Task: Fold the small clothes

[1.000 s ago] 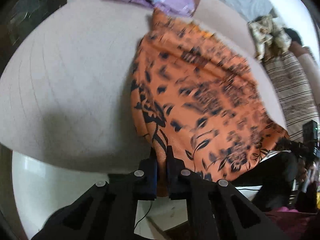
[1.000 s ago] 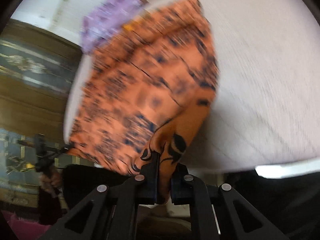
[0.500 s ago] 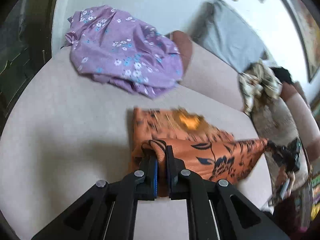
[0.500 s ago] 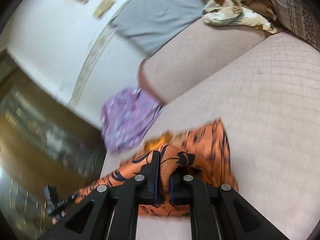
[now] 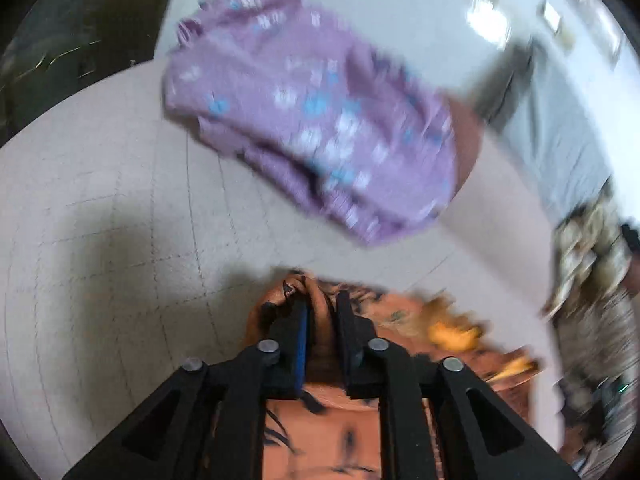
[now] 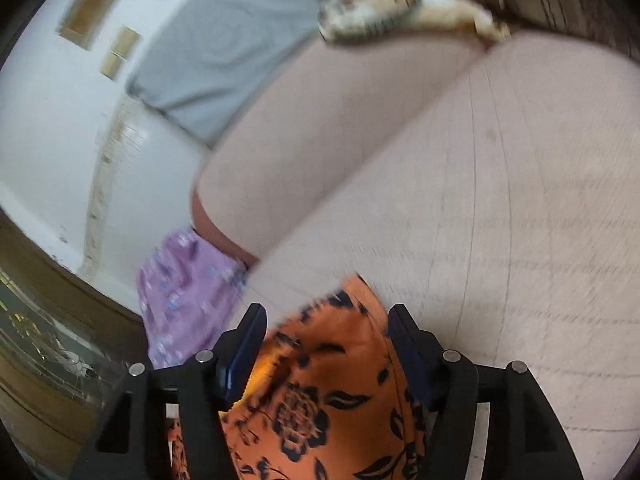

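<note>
An orange garment with a black flower print [image 5: 404,320] lies folded on the pale sofa seat [image 5: 100,220]. My left gripper [image 5: 322,304] has a bunched fold of it between its fingers. Its jaws are opening a little, and the cloth still fills the gap and touches both pads. In the right wrist view the same orange garment [image 6: 320,392] lies flat under my right gripper [image 6: 326,314]. The right jaws are opening wide, and the pads stand clear of the cloth on both sides.
A crumpled purple flowered garment [image 5: 312,128] lies just beyond the orange one, near the seat's end [image 6: 180,288]. The sofa backrest [image 6: 320,128] carries a grey cloth [image 6: 224,48] and a beige patterned cloth [image 6: 380,8]. Bare seat [image 6: 500,220] stretches to the right.
Both grippers carried the orange garment's near edge across the seat toward the purple one, folding it over. The right jaws opened and let go; the left jaws widened slightly.
</note>
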`<state>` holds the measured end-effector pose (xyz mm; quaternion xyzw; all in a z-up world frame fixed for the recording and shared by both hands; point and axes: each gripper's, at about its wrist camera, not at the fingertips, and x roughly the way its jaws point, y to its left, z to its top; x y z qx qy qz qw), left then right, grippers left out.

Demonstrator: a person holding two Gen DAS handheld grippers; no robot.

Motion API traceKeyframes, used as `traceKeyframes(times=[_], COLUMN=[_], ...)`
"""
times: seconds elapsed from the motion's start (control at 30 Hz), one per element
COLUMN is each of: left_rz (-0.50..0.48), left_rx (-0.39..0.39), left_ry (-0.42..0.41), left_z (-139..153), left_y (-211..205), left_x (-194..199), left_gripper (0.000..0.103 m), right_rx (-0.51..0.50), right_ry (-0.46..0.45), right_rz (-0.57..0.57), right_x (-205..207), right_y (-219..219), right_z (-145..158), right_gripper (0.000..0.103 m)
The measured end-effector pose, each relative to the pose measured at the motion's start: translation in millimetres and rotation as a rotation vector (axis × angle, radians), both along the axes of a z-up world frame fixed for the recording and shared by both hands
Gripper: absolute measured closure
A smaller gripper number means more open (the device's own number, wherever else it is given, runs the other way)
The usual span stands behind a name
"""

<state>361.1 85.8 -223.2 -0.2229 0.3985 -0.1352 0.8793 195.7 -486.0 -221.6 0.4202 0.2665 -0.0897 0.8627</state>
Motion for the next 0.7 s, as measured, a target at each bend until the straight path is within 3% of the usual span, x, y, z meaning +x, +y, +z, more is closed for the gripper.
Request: traceKeyframes(times=[0.03, 0.07, 0.13, 0.27, 0.3, 0.4, 0.5, 0.6, 0.7], left_rz=[0.031, 0.069, 0.171, 0.213, 0.203, 0.149, 0.162, 0.184, 0.201], left_rx=[0.007, 0.042, 0.171, 0.274, 0.323, 0.461, 0.481, 0.472, 0.465], left_ry=[-0.040, -0.075, -0.111, -0.111, -0.079, 0.018, 0.093, 0.109, 0.109], left_z=[11.6, 23.6, 42.4, 39.1, 31.3, 2.6, -7.2, -6.2, -7.4], left_y=[3.3, 4.1, 1.0, -10.6, -17.5, -31.1, -21.5, -11.4, -10.4], left_x=[-13.8, -29.2, -65.0, -105.6, -105.6, -85.7, -69.7, -57.8, -45.4], left_gripper=[0.070, 0.048, 0.026, 0.026, 0.026, 0.026, 0.026, 0.026, 0.026], right_rx=[-0.030, -0.077, -0.143, -0.260, -0.289, -0.331, -0.363, -0.344, -0.416], right_ry=[-0.008, 0.011, 0.043, 0.096, 0.113, 0.169, 0.218, 0.290, 0.295], right_rz=[0.022, 0.084, 0.189, 0.478, 0.545, 0.681, 0.731, 0.738, 0.716], right_x=[-3.0, -0.3, 4.2, 22.6, 28.2, 39.2, 58.8, 103.9, 150.0], right_y=[7.7, 23.3, 52.1, 152.2, 179.7, 241.8, 281.3, 308.1, 329.7], right_z=[8.2, 15.9, 24.2, 25.4, 22.1, 3.3, -15.8, -39.3, -45.3], right_gripper=[0.036, 0.036, 0.041, 0.057, 0.062, 0.064, 0.064, 0.064, 0.064])
